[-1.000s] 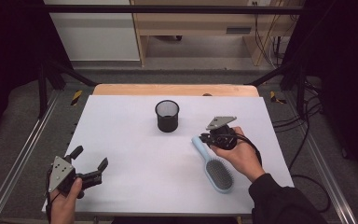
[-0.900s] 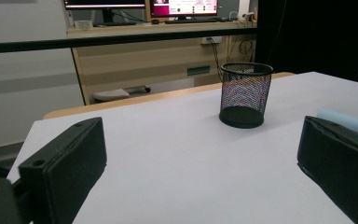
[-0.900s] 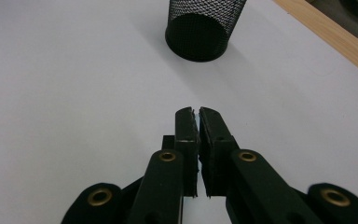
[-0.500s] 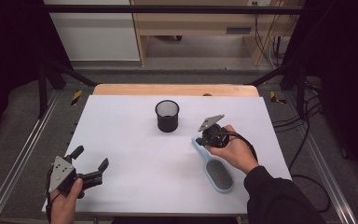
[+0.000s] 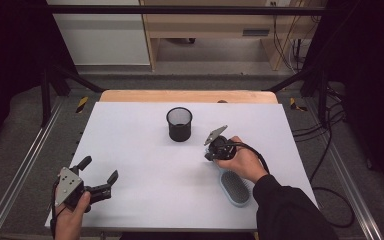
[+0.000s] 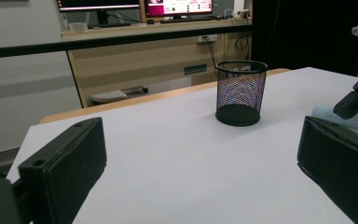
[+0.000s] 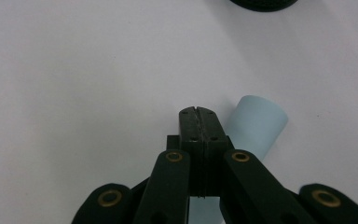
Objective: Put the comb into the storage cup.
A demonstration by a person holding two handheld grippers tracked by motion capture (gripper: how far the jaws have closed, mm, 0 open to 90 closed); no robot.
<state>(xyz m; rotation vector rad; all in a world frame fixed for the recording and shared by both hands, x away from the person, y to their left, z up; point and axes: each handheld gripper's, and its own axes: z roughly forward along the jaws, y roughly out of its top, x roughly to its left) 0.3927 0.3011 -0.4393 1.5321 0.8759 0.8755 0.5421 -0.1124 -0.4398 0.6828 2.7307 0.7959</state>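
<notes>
Two grippers in play, one doing the work. I'm running the right gripper (image 5: 214,146) down at the handle end of the pale blue hairbrush (image 5: 234,187), which is lying flat on the white table (image 5: 140,150), bristle head toward me, handle pointing at the black mesh cup (image 5: 179,124). In the right gripper view the fingers (image 7: 199,128) are pressed together with nothing between them, sitting just beside the handle tip (image 7: 256,123), not around it. So no grasp yet: I'm judging they're lined up alongside the handle and will need opening before they can close on it.

I'm keeping the left gripper (image 5: 96,176) parked at the near left corner of the table, well apart from the brush, fingers (image 6: 70,163) spread wide and empty. It's looking across at the cup, which is standing upright near the table's middle, so it's likely staying out of the way or waiting to steady the cup.

Brush handle is aimed at the cup, so my read is a pick by the handle, then a drop into the cup
</notes>
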